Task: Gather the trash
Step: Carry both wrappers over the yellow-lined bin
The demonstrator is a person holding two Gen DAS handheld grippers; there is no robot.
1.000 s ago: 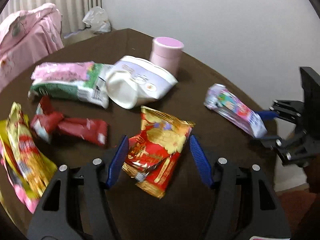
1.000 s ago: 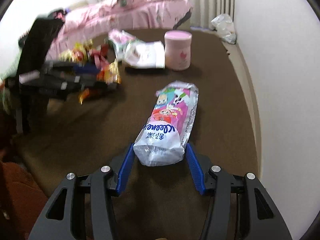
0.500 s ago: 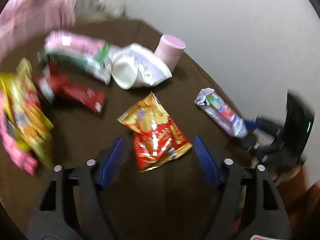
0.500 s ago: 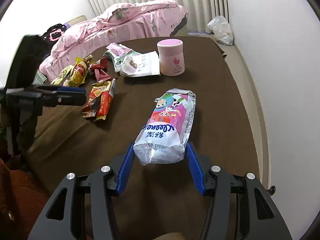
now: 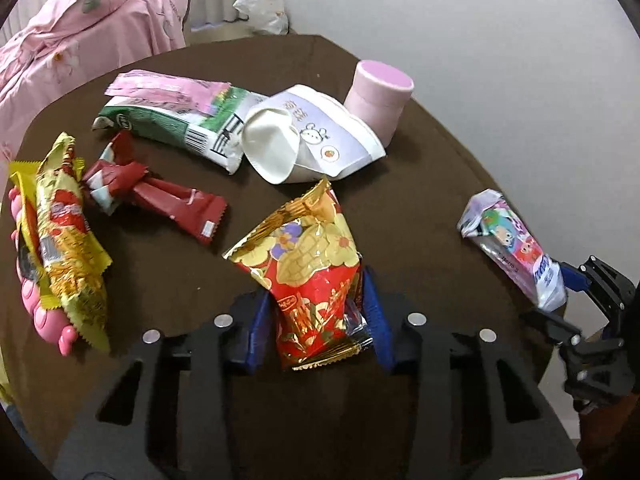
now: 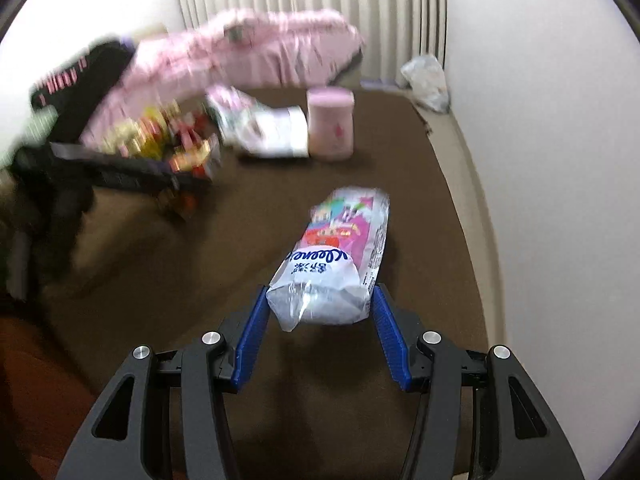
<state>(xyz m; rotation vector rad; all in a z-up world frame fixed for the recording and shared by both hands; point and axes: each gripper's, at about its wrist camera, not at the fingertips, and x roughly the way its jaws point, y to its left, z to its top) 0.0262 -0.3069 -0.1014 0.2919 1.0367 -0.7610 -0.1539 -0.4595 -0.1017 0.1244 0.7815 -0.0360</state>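
A red-and-gold snack wrapper (image 5: 312,264) stands crumpled between the blue pads of my left gripper (image 5: 316,312). The jaws are closing and the pads press its lower end on both sides. A Kleenex tissue pack (image 6: 336,256) lies on the brown table (image 6: 420,200), and its near end is clamped in my right gripper (image 6: 320,320). The left wrist view shows the same tissue pack (image 5: 512,248) at the right, with the right gripper (image 5: 576,280) on its end. My left gripper (image 6: 120,168) is a dark blur at the left of the right wrist view.
More trash lies on the table (image 5: 420,200): a red wrapper (image 5: 160,196), a yellow wrapper (image 5: 68,232), a green-and-white bag (image 5: 180,124) and a white pouch (image 5: 312,140). A pink canister (image 5: 378,96) stands behind. Pink bedding (image 5: 80,28) lies beyond and a wall runs at the right.
The left gripper's jaws have come together onto the red-and-gold wrapper, which now stands crumpled between the pads, and its view has rolled. The right gripper still holds the tissue pack.
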